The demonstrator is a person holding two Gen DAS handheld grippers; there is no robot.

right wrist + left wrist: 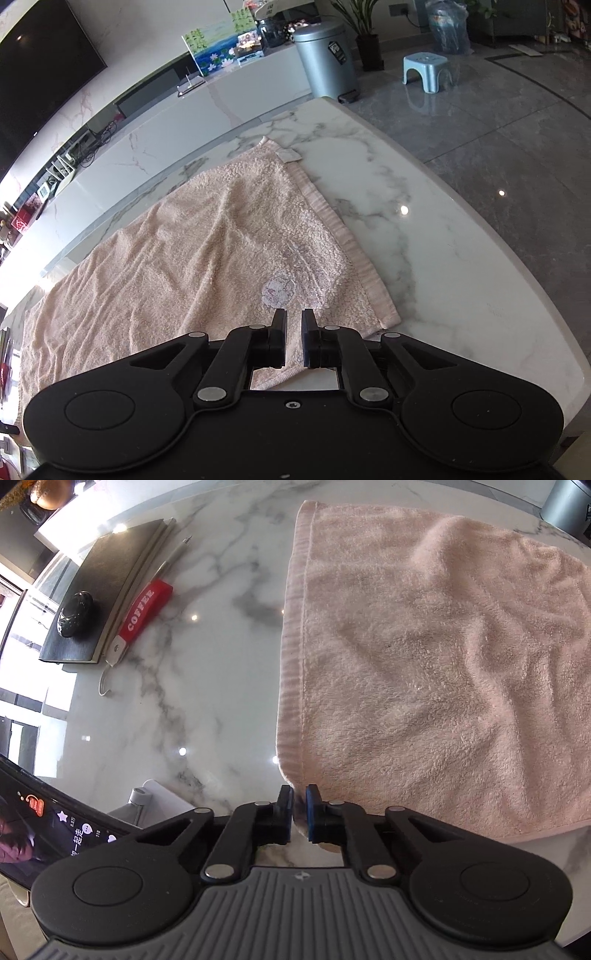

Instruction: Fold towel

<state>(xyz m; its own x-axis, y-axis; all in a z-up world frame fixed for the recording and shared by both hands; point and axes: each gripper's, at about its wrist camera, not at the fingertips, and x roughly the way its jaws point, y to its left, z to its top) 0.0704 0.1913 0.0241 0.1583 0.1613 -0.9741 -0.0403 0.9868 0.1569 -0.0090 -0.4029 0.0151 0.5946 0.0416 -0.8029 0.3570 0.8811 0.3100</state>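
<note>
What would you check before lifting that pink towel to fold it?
1. Left gripper closed on the towel's near corner: ok, cloth sits pinched between the jaws.
2. Right gripper closed on the near edge: ok, a ridge of towel is gathered between the nearly shut jaws.
3. Towel lying flat: ok, spread on the table, only lightly wrinkled.
4. Nothing resting on the towel: ok.
5. Left side free of clutter: not ok, a notebook, pen and red tag lie beside the towel, and a phone is near the gripper.
6. Far corners free to move: ok on the right; the left one cannot tell.
</note>
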